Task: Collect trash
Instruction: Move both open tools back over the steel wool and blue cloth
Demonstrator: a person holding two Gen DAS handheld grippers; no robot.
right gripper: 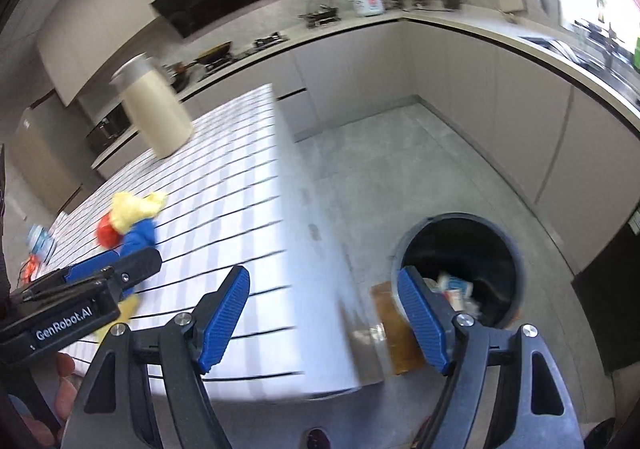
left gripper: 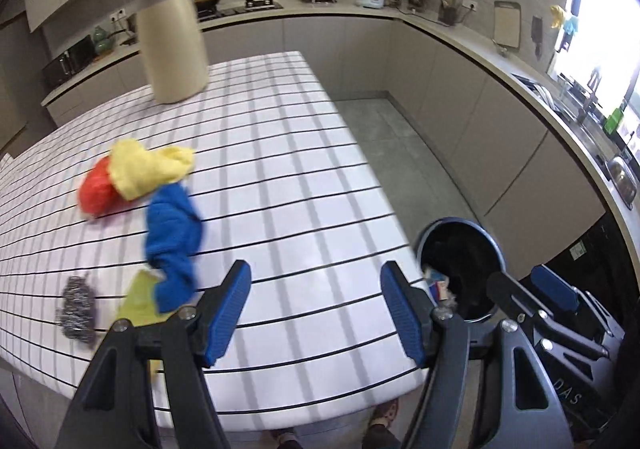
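Observation:
My left gripper [left gripper: 318, 313] hangs open over the near edge of the grid-patterned table [left gripper: 300, 189], with nothing between its blue pads. On the table to its left lie a blue cloth [left gripper: 172, 233], a yellow cloth [left gripper: 144, 169] over a red object [left gripper: 96, 193], a steel scourer [left gripper: 78, 307] and a yellow-green piece [left gripper: 138, 299]. My right gripper [right gripper: 322, 317] is open and empty too, above the floor between the table [right gripper: 240, 189] and the round black bin [right gripper: 460, 217]. Cartons and wrappers [right gripper: 452, 285] lie inside the bin.
A tall cream jug [left gripper: 172, 45] stands at the table's far end. Brown cardboard [right gripper: 392, 329] lies on the floor beside the bin. A blue-white packet [right gripper: 38, 239] sits at the table's far left. Kitchen counters [left gripper: 460, 45] run along the back and right.

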